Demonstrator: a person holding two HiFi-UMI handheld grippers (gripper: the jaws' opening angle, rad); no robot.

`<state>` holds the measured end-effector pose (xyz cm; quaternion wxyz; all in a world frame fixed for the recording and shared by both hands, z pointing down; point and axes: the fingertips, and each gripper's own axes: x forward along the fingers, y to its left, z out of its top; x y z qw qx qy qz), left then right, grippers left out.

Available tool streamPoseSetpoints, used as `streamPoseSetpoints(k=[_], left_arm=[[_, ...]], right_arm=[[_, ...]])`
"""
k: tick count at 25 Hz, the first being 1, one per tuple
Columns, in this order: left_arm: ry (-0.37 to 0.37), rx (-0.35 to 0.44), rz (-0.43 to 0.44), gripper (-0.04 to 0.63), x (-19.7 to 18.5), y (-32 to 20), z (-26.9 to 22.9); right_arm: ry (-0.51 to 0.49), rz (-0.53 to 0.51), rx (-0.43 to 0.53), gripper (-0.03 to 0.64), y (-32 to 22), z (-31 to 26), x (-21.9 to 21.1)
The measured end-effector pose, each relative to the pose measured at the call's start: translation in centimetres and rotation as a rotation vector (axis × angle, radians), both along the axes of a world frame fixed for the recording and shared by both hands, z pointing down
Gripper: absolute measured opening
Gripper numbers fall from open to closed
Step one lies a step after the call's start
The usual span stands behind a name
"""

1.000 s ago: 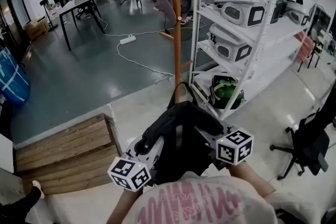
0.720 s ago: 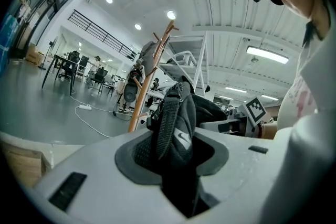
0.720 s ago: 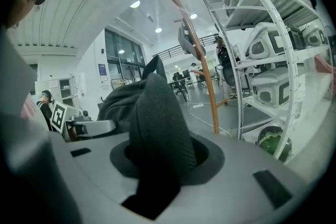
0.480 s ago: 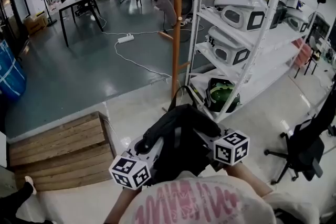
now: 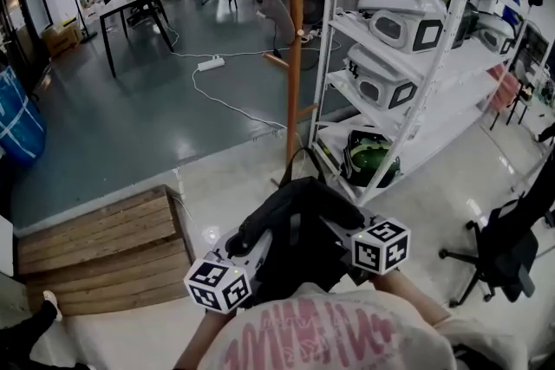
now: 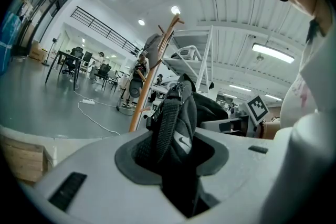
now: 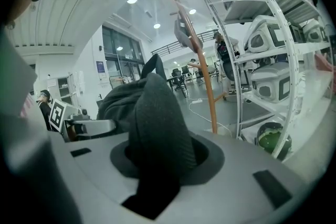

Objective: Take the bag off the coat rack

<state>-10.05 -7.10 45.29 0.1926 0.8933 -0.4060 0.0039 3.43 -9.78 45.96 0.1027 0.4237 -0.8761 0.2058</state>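
A black bag (image 5: 299, 225) hangs between my two grippers, close to the person's chest and clear of the orange wooden coat rack (image 5: 295, 39). My left gripper (image 5: 247, 245) is shut on the bag's webbing strap and fabric (image 6: 176, 123), which fill its jaws. My right gripper (image 5: 345, 231) is shut on a thick fold of the dark fabric (image 7: 157, 128). The rack pole (image 6: 152, 73) stands beyond the bag, with a grey garment high on its pegs (image 7: 184, 34). Both marker cubes show at the bottom of the head view.
Right of the rack is white metal shelving (image 5: 434, 56) that holds white devices and a green helmet (image 5: 373, 153). A wooden platform (image 5: 104, 247) lies at the left, and an office chair (image 5: 503, 247) at the right. A cable with power strip (image 5: 212, 63) crosses the floor. Tables and people are far back.
The head view has shifted slightly. Both grippers keep their hold on the bag in the same place by the chest.
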Motion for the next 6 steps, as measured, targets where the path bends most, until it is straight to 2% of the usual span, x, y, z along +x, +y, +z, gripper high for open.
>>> streamPoseSetpoints(k=[6], left_arm=[[0.0, -0.008, -0.001, 0.121, 0.08, -0.24, 0.2]], right_arm=[[0.006, 0.001, -0.005, 0.127, -0.25, 0.18, 0.08]])
